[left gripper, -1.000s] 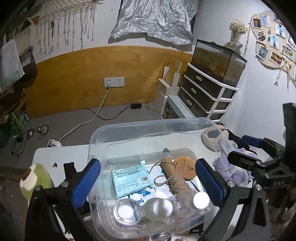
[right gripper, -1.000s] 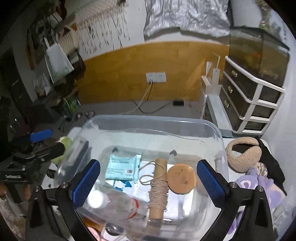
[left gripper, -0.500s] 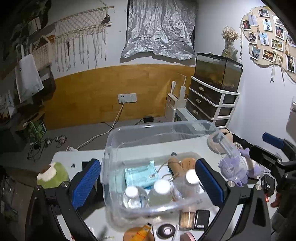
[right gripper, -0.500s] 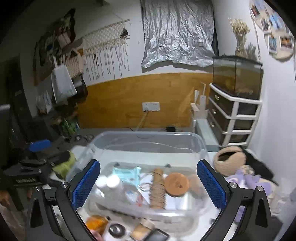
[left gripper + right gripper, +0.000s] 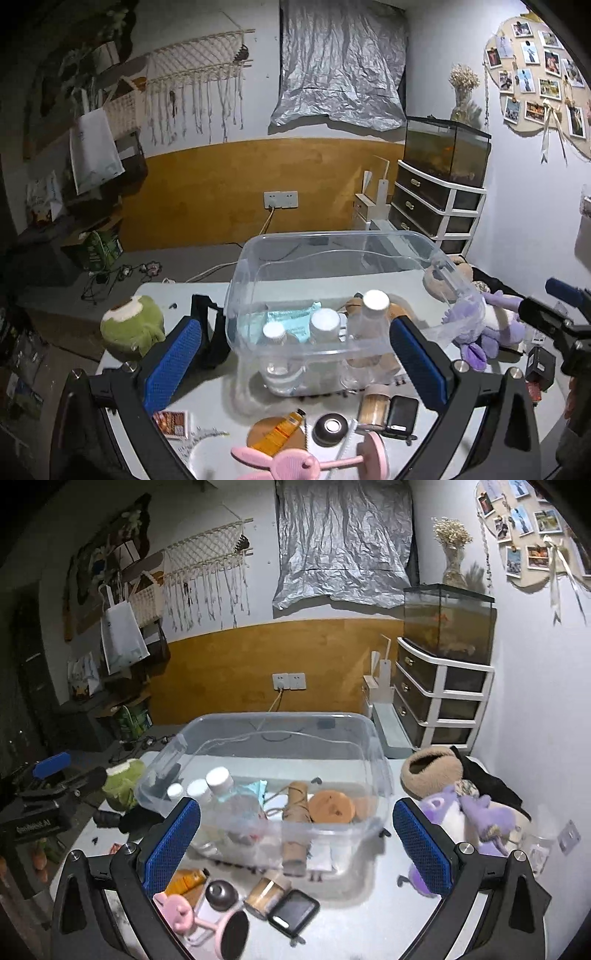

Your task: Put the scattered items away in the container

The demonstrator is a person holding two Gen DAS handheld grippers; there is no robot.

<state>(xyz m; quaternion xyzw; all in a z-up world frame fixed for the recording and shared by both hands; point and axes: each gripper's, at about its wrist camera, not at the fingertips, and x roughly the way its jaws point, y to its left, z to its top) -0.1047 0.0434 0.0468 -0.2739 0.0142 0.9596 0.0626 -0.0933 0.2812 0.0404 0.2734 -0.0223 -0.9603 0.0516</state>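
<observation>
Clear plastic bin (image 5: 332, 258) sat mid-table (image 5: 207, 398), holding bottles (image 5: 325, 321) and twine (image 5: 295, 805); a pink mirror (image 5: 295, 461) and compact (image 5: 293, 910) lay at the near edge. Both grippers (image 5: 295, 358) (image 5: 295, 838) hung spread wide, empty.

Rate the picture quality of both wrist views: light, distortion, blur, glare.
Left wrist view: dim room, strong fisheye bending with black corners; the pink toy at the bottom edge is soft; the clear bin wall hazes its contents. Right wrist view: same dimness and bending; the left gripper sits in shadow; the pink toy smears near the lens.
</observation>
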